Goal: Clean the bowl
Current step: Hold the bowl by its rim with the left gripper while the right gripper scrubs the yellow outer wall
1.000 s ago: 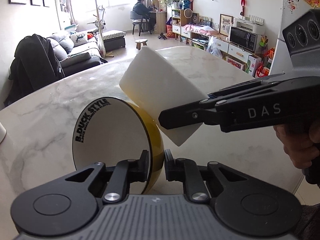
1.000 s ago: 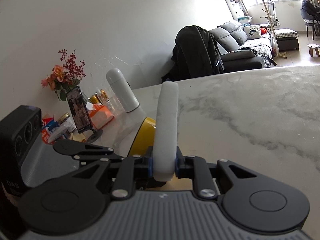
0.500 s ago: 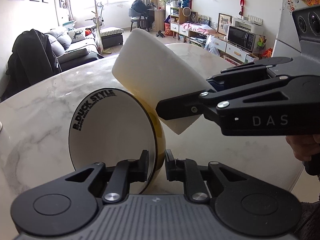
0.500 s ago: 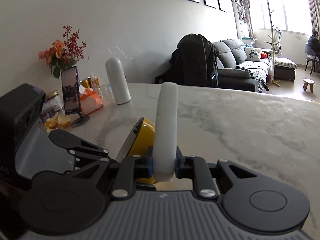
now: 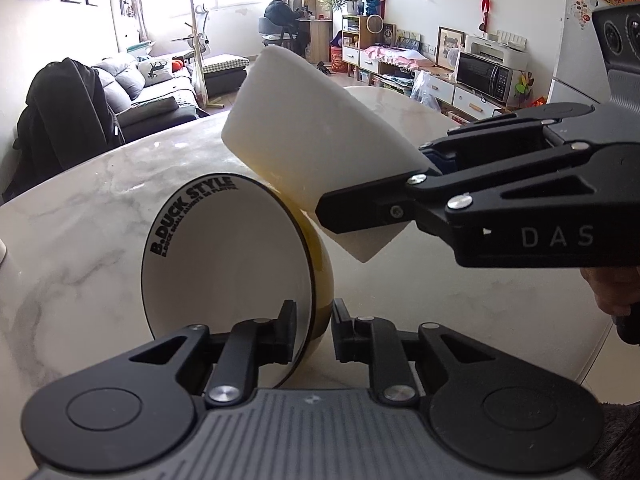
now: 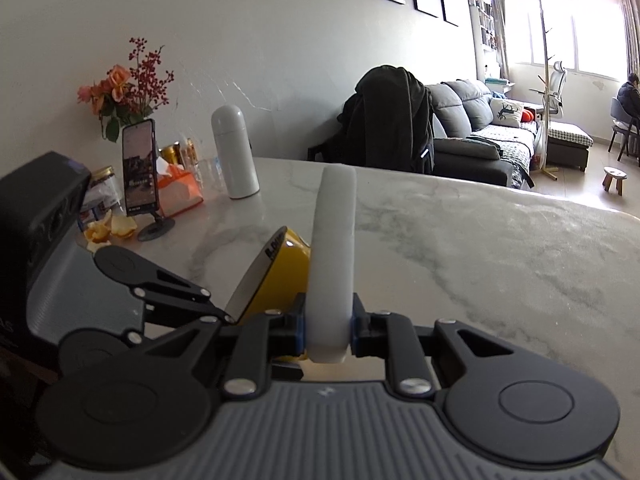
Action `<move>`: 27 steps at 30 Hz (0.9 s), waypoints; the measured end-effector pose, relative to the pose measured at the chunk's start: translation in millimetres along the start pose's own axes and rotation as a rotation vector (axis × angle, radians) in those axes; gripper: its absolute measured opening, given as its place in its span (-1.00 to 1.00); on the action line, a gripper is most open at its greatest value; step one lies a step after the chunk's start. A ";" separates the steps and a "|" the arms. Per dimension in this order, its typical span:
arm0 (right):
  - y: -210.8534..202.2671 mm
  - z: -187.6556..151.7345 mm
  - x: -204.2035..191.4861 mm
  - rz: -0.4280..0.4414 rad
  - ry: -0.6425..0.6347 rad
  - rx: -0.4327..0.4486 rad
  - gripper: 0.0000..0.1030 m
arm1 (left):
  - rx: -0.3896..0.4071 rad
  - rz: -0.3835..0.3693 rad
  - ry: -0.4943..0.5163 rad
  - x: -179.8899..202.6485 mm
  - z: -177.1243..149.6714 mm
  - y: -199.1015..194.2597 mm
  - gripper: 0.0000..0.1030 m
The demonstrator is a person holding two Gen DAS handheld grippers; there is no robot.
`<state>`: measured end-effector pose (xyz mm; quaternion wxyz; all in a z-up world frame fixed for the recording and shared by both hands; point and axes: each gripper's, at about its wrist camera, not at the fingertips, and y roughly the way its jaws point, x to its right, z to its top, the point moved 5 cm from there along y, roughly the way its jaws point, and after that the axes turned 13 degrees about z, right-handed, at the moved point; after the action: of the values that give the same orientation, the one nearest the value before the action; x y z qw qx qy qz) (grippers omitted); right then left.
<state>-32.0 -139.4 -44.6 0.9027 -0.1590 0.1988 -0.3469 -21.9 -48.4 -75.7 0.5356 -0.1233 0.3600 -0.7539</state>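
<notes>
While my left gripper point(image 5: 314, 330) pinches the rim of the tilted yellow bowl point(image 5: 232, 256) on the marble table point(image 5: 80, 216), my right gripper point(image 6: 328, 330), clamped on the white sponge point(image 5: 320, 132), should rub its yellow outside with even pressure.

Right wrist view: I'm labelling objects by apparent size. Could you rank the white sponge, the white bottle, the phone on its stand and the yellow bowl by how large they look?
1. white sponge, largest, though nearest the camera.
2. yellow bowl, partly hidden by the sponge and gripper parts, so unsure.
3. white bottle.
4. phone, close to the bottle; the two look nearly alike.
</notes>
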 end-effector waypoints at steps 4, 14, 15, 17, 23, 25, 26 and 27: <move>3.0 1.3 -2.5 0.004 -0.011 -0.004 -0.59 | 0.000 -0.001 -0.003 -1.3 -0.5 -0.3 -0.62; 10.2 -6.6 3.8 -0.020 0.009 -0.035 -0.59 | -0.006 -0.006 0.001 -2.2 -4.2 0.9 -0.59; 10.0 -5.2 2.6 -0.020 0.003 -0.033 -0.59 | -0.006 -0.007 0.002 -2.1 -4.7 0.9 -0.59; 8.1 -1.3 -0.4 -0.013 -0.008 -0.025 -0.59 | -0.008 -0.010 0.003 -2.6 -5.7 1.3 -0.59; 6.5 2.6 -5.7 -0.002 -0.034 -0.020 -0.59 | -0.011 0.015 -0.006 -4.8 -3.3 -0.7 -0.53; 7.2 1.6 -5.2 0.001 -0.032 -0.023 -0.59 | 0.004 0.026 -0.008 -5.4 1.0 -3.9 -0.53; 7.5 1.0 -5.3 0.002 -0.031 -0.024 -0.59 | 0.010 0.027 -0.011 -6.1 2.6 -5.0 -0.53; 7.6 0.8 -5.4 0.002 -0.031 -0.024 -0.59 | 0.018 0.025 -0.014 -6.6 5.2 -6.0 -0.52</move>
<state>-31.0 -130.2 -45.8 0.9041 -0.1751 0.1893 -0.3408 -20.6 -43.6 -66.7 0.5485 -0.1192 0.3512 -0.7494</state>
